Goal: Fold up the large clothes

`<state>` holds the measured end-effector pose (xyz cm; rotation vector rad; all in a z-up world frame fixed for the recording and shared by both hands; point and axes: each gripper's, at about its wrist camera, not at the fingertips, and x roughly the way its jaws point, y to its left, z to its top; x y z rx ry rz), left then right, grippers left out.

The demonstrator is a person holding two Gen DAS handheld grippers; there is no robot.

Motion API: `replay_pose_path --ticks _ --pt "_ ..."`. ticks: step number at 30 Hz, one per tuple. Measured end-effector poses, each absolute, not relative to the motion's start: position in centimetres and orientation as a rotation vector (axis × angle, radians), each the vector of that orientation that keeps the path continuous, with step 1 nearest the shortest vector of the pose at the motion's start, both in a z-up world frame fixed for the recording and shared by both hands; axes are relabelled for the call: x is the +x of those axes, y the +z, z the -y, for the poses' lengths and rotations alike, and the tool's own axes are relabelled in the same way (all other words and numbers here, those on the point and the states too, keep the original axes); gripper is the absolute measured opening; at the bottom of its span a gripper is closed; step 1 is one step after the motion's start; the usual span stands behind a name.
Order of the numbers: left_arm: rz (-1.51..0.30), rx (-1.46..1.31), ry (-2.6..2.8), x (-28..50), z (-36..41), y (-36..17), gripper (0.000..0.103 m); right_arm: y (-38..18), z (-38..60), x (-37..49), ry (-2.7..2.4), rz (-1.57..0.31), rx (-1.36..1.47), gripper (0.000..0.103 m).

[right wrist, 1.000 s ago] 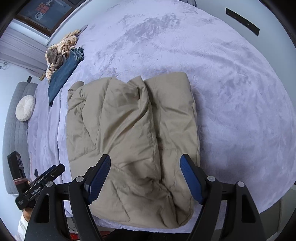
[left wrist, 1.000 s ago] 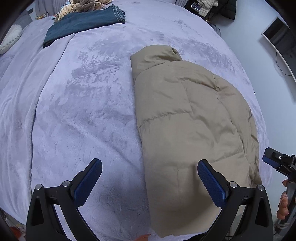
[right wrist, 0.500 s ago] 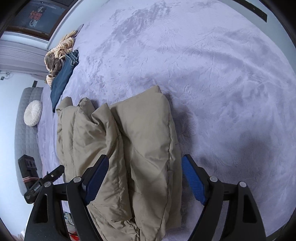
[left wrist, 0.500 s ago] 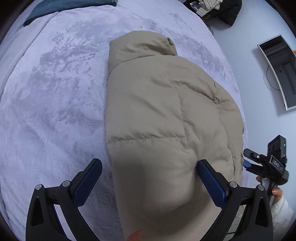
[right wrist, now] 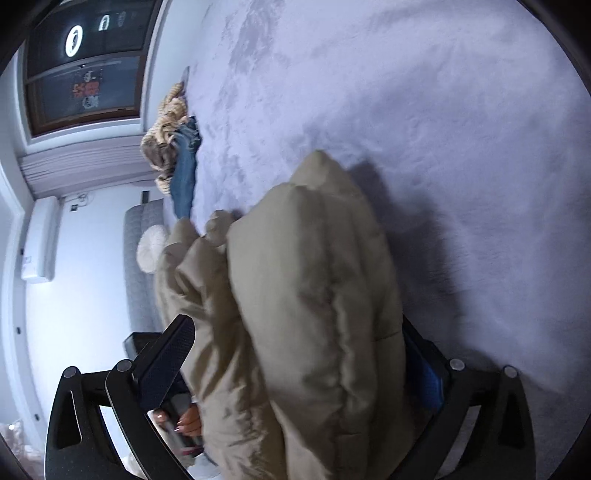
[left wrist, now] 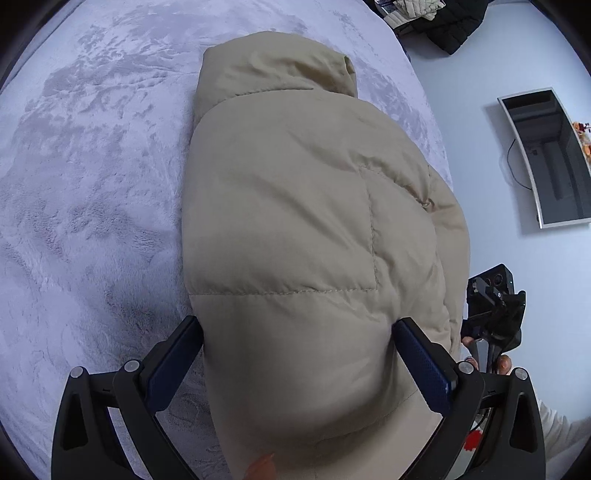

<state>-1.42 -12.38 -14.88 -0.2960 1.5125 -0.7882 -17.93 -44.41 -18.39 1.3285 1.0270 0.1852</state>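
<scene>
Beige puffer jacket (left wrist: 295, 229) lies on the lavender fleece bed cover (left wrist: 85, 177), near the cover's edge on the side toward the wall-mounted dark screen (left wrist: 546, 158). It is folded lengthwise into a narrow bundle, hood end (left wrist: 273, 62) pointing away from the camera. In the right wrist view the jacket (right wrist: 306, 295) bulges up in several stacked puffy layers, with its shadow on the cover (right wrist: 443, 129) just beyond it.

Left gripper (left wrist: 299, 354): fingers spread wide, straddling the jacket's near end. Right pad (left wrist: 421, 365) is pushed against the fabric; left pad (left wrist: 173, 362) sits just beside the jacket's left edge, over the cover. Not pinching anything.

Right gripper (right wrist: 295, 362): fingers also spread, with the thick jacket bundle filling the gap between them. Left pad (right wrist: 166, 358) is at the jacket's side; right pad (right wrist: 424, 373) is mostly hidden behind the fabric. Cannot tell whether there is firm contact on that side.

In the left wrist view, the right gripper (left wrist: 495, 306) shows just past the jacket's right edge.

Beyond the jacket, at the cover's far edge: folded jeans (right wrist: 184, 170) touching a tan striped garment (right wrist: 166, 129). Off the cover, beside the jeans: a grey sofa (right wrist: 140, 258) with a round white cushion (right wrist: 151, 247). Dark window (right wrist: 85, 66) on the wall above them. A pile of dark and light clothes (left wrist: 436, 18) lies past the jacket's hood end, off the cover.
</scene>
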Motion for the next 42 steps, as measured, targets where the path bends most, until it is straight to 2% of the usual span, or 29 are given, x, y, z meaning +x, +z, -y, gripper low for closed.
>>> replay_pose_path --ticks 7,10,15,22,26,27,28,29,30,32,34,42 --pt "-1.568 -0.5 -0.886 0.4 11.0 -18.0 0.103 -15.3 41.2 -14.2 0.34 -1.182 1.05 0.103" --pt "-1.594 -0.552 -0.92 0.5 11.5 -19.6 0.103 -16.4 39.9 -12.5 0.342 -1.283 0.952 0.103" --pt "-1.611 -0.571 -0.901 0.1 12.9 -20.6 0.103 -19.1 39.2 -10.7 0.351 -1.328 0.996 0.103" --pt "-1.558 -0.36 -0.786 -1.4 16.2 -17.9 0.103 -19.3 38.7 -10.2 0.296 -1.355 0.994 0.103" --pt "-1.507 -0.295 -0.764 -1.7 17.6 -15.2 0.09 -19.4 38.4 -9.9 0.237 -1.363 1.055 0.102" --pt "-1.499 -0.294 -0.76 -1.8 17.5 -14.8 0.087 -19.4 38.4 -9.9 0.234 -1.36 1.076 0.1" --pt "-1.493 -0.296 -0.757 -1.8 17.2 -14.4 0.085 -19.4 38.4 -9.8 0.236 -1.356 1.091 0.09" --pt "-1.489 -0.302 -0.756 -1.9 16.9 -14.5 0.084 -19.2 38.4 -9.8 0.247 -1.348 1.106 0.075" --pt "-1.486 -0.307 -0.758 -2.0 16.8 -14.3 0.083 -18.9 38.3 -9.8 0.262 -1.335 1.123 0.069" --pt "-1.479 -0.32 -0.769 -2.1 16.5 -13.8 0.083 -18.0 38.0 -9.6 0.287 -1.313 1.123 0.049" --pt "-1.464 -0.337 -0.787 -1.7 15.2 -13.1 0.083 -16.9 37.4 -9.2 0.309 -1.294 1.115 0.043" --pt "-1.378 -0.393 -0.84 0.6 10.0 -9.8 0.083 -12.1 33.1 -5.9 0.334 -1.235 1.028 0.043"
